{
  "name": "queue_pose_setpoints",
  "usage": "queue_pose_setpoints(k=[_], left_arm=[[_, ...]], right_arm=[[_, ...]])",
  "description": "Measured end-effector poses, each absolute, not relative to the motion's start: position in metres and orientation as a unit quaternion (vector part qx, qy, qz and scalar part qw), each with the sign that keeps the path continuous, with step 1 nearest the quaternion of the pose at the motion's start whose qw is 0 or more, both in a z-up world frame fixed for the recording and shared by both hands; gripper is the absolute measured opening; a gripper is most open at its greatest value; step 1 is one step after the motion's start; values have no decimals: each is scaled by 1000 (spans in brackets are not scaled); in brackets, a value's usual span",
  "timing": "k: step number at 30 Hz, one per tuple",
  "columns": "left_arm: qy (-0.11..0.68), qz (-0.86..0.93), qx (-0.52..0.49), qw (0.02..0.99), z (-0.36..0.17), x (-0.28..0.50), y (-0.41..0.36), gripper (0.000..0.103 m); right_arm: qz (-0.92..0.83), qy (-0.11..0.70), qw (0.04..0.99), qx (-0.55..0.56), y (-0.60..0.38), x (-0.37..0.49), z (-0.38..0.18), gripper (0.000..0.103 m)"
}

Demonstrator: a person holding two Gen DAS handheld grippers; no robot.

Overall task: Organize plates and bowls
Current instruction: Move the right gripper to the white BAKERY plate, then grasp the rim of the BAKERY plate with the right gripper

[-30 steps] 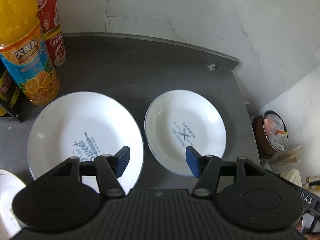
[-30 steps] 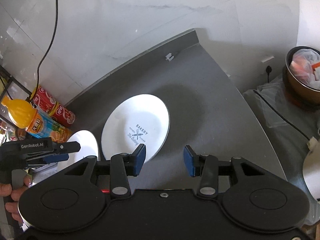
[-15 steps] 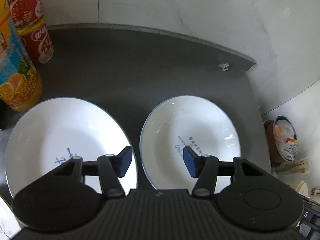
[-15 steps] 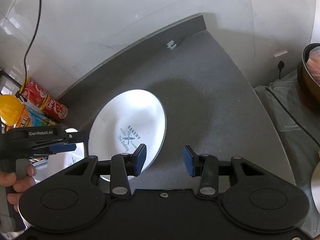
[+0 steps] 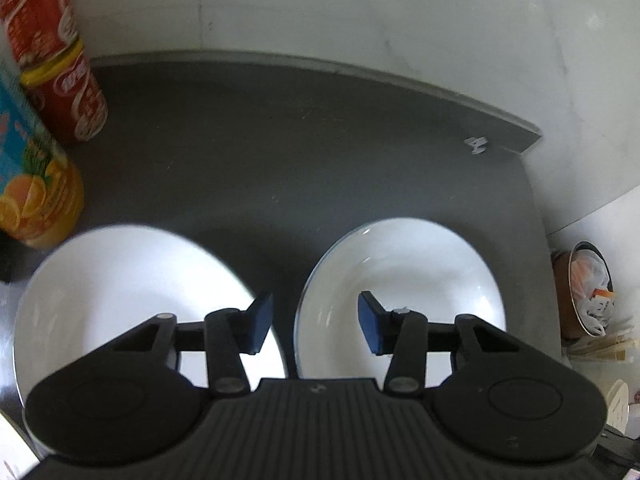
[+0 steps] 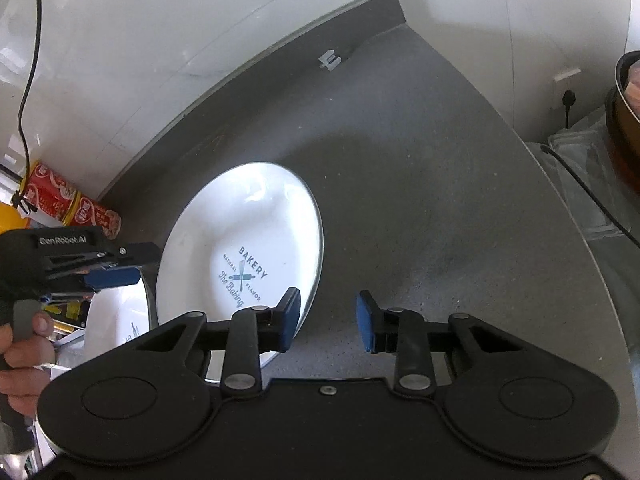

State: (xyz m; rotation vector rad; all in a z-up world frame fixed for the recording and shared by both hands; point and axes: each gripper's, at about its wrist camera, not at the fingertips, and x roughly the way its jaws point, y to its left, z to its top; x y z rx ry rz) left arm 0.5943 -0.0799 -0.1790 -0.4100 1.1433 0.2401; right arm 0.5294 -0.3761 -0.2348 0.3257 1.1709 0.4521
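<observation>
— Plates, two of them, both flat on the tabletop (image 5: 304, 152). The right plate (image 6: 248, 264) carries a "BAKERY" print; the left plate (image 5: 120, 288) lies just beside it, a narrow dark strip of tabletop between their rims.

— Where are your tools?

— My left tool (image 5: 316, 324) hangs low over that strip, one blue pad above the left plate's right rim, the other above the right plate's left side. Its jaws stand apart and hold nothing. My right tool (image 6: 328, 320) is also spread and empty; its left pad sits over the near rim of the right plate, its right pad over bare tabletop.

— So which step is this?

— I judge it the approach to a first pick. Neither plate is lifted or stacked, so the organizing has hardly begun.

— What does the next move need?

— A rim between the pads. I'd guess the right tool takes the right plate's near edge: drop until one pad slides under the lip and the other sits on top, then close.

— Risks?

— The plates are glazed and shallow, so a thin bite may slip. The can (image 5: 76, 92) and juice bottle (image 5: 36, 200) stand close behind the left plate. My hand (image 6: 24, 356) must keep the left tool clear of them.
</observation>
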Motion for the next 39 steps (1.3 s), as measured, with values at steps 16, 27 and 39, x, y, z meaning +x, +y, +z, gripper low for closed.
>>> queue_pose_setpoints(k=[16,27,39], left_arm=[[579,99,-163,793,-213,620,-83,23],[584,91,-180,787,-217,620,-84,20],[560,51,-196,803,-197,613,-93,20]], right_arm=[[212,560,782,172,-367,538,-245,18],[218,556,792,128,-351,541,-246,10],[222,511,825,95,-361,527,-212,11]])
